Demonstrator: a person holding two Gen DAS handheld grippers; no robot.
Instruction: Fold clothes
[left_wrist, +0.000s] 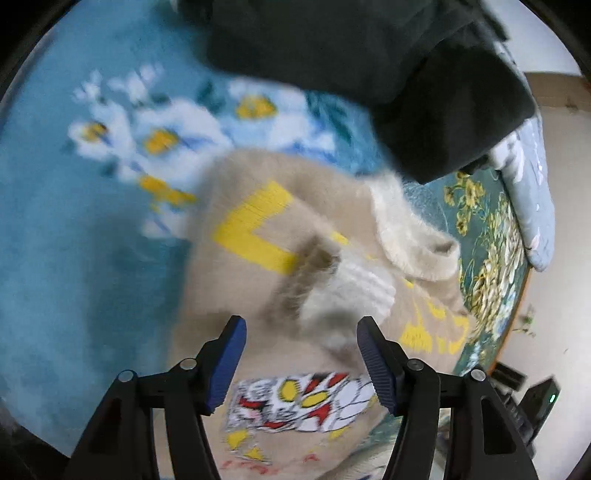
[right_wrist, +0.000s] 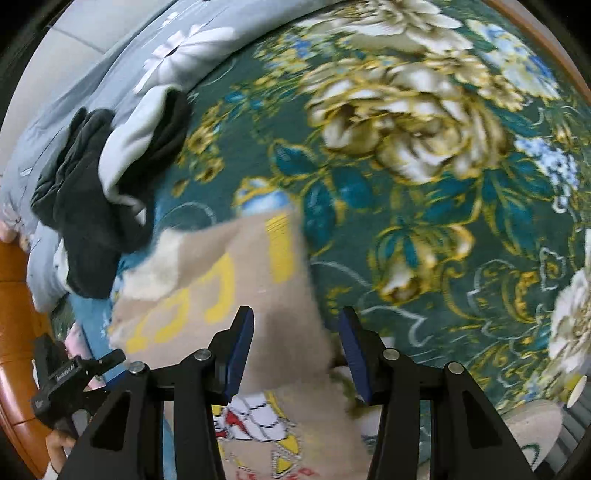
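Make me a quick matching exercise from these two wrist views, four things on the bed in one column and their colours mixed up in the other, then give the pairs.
Things:
1. sweater
2. crumpled garment
3. floral blanket
4. quilt

Colours:
A. dark green with gold flowers
B. beige with yellow letters
C. pale grey-blue
D. black

Pairs: 1-B, 2-D, 3-A, 4-C

Left view: blue blanket (left_wrist: 55, 229) bare from 8 to 11 o'clock. Dark clothes (left_wrist: 369, 66) block 12 to 2. Right view: green floral blanket (right_wrist: 461, 236) open 12 to 4.
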